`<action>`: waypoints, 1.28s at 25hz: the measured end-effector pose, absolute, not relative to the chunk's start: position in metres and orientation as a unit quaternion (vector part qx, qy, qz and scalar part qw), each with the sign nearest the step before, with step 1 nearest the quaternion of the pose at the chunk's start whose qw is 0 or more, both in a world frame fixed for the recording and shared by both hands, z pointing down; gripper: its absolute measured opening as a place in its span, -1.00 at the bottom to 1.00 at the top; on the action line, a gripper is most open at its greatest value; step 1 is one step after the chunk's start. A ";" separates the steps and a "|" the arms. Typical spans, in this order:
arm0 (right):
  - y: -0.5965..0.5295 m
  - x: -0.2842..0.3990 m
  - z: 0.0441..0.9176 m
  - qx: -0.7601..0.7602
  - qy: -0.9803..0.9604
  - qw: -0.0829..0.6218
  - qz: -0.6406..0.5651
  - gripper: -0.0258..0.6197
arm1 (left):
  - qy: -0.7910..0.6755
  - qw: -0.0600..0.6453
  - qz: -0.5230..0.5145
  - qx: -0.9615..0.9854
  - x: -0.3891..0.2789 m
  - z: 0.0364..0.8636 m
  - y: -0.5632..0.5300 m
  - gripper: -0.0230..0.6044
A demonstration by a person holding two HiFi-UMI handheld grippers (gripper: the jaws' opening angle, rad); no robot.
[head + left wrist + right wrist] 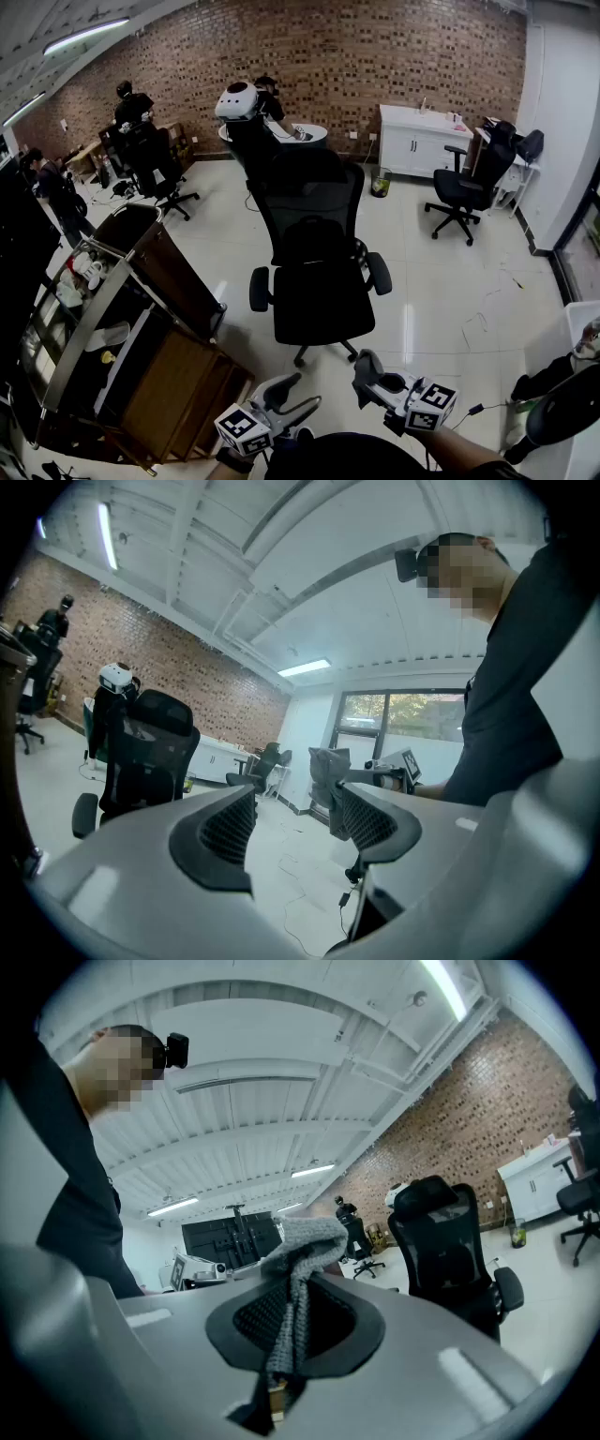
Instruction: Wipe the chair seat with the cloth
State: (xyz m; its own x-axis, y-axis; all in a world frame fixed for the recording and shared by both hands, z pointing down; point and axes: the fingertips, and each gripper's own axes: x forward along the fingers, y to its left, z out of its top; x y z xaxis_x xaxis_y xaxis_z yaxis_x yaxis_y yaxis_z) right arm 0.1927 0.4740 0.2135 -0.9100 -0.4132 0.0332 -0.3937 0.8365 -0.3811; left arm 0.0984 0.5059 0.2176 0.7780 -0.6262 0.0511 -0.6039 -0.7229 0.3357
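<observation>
**Cloth clamped in the right gripper, held short of the seat**

The black office chair (317,246) stands mid-floor on pale tiles, with its chair seat (323,306) turned toward the person and an armrest on either side. To its left is a wood-and-metal trolley (178,281). The trolley's upper tray holds a cluster of pale cups or dishes (82,272), too small to tell apart. A lower shelf carries a white dish (109,336) with a small yellow item (109,357) just beside it. By the brick wall a white cabinet (422,141) has a small green bin (380,183) near its left corner; its contents cannot be made out. A second black chair (461,187) stands right of the cabinet.

The left gripper (292,799) is released, its jaws spread apart with only floor showing between them. The right gripper (295,1312) is clenched on the grey cloth (298,1246), which bunches above the jaw tips and hangs down between the pads. In the head view the cloth is near the seat's front edge but apart from it.
</observation>
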 end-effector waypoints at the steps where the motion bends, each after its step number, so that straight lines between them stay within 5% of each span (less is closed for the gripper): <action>1: 0.472 0.195 0.214 -0.211 0.958 0.024 -0.192 -0.83 | -0.330 0.168 -0.036 0.928 0.100 0.218 0.505 0.08; 20: 0.397 0.191 0.253 -0.211 0.951 0.013 -0.225 -0.83 | -0.342 0.179 -0.039 0.922 0.096 0.238 0.434 0.07; 32: 0.238 0.083 0.258 -0.222 0.946 -0.005 -0.237 -0.83 | -0.316 0.217 -0.048 0.922 0.010 0.261 0.268 0.07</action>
State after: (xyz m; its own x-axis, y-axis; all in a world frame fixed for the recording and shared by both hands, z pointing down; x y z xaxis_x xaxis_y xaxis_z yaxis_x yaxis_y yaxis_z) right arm 0.0829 0.2377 0.2582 -0.9018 -0.4165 0.1152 -0.4216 0.7896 -0.4457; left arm 0.0102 0.2681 0.2606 0.7952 -0.6044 0.0485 -0.5626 -0.7055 0.4310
